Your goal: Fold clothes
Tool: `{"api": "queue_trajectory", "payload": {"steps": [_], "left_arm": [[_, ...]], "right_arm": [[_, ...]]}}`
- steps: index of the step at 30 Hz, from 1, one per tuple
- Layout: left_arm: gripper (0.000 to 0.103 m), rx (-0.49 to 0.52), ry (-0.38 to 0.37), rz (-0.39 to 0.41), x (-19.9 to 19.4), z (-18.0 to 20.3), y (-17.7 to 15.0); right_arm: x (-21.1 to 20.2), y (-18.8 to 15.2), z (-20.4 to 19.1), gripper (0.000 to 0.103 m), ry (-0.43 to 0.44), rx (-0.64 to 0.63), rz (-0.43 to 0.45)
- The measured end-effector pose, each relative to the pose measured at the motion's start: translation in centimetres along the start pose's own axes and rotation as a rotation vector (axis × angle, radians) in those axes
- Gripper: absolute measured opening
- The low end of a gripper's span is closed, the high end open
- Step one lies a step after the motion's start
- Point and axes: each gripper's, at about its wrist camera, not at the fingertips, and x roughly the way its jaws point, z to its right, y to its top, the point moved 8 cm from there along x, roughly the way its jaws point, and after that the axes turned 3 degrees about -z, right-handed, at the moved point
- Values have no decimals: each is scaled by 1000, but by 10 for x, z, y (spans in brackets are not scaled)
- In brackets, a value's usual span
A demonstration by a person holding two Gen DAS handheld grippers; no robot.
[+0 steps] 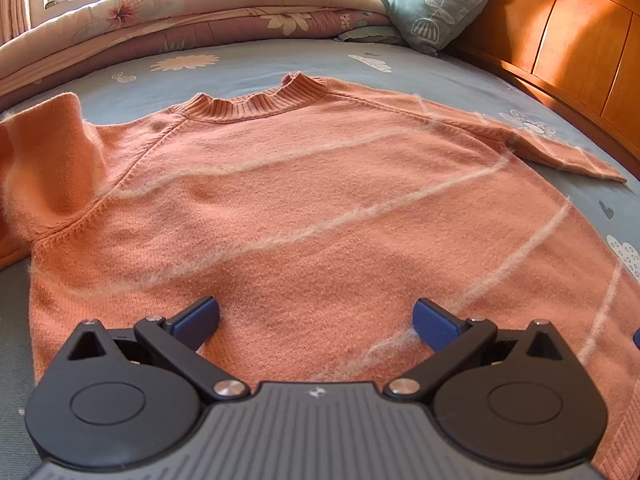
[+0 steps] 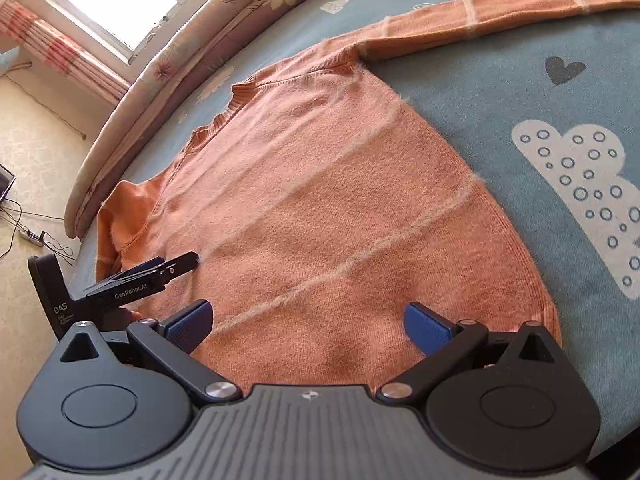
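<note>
An orange knit sweater [image 1: 304, 200] with pale fuzzy stripes lies flat on the bed, ribbed collar [image 1: 256, 100] at the far side. Its right sleeve [image 1: 560, 148] stretches out straight; the left sleeve [image 1: 44, 160] is bunched up at the bed's edge. My left gripper [image 1: 316, 322] hovers open over the lower hem area, nothing between its blue pads. The right wrist view shows the same sweater [image 2: 340, 200], with my right gripper [image 2: 306, 322] open above the hem near the right side. The left gripper [image 2: 132, 276] shows there from the side, over the sweater's left hem.
The bed has a blue sheet [image 2: 540, 120] with flower, heart and cloud prints. A rolled floral quilt [image 1: 180, 24] and a teal pillow [image 1: 432, 4] lie along the far side. A wooden headboard [image 1: 568, 40] stands at right. Floor with cables [image 2: 28, 232] lies beyond the left edge.
</note>
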Motion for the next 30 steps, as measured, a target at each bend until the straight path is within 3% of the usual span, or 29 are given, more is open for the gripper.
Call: {"api": "queue_trajectory", "payload": {"steps": [7,12,18,21,26,28,30], "left_arm": [[102,5,23,2,2,3,0],[102,13,37,5,4,4,1],[102,-16,41,-4,2,7,6],[102,-35,-16,16,-5,20,10],[102,12,-135,66,-9,62,13],[102,42,-145,47,1,75,7],[102,81,-98,44,8,80,2]], "right_arm": [[-14,-24,6,103,36,-33,27],[-13,-26,0,103,28,-110,7],[-16,-17,1,103,17,-80,-5],[-27,0,6,103,-20,-89,71],[-52,51,35,103,27,11,203],[-60,78,54,101,-2,40,251],[-67,106,74,89,-34,74,289]]}}
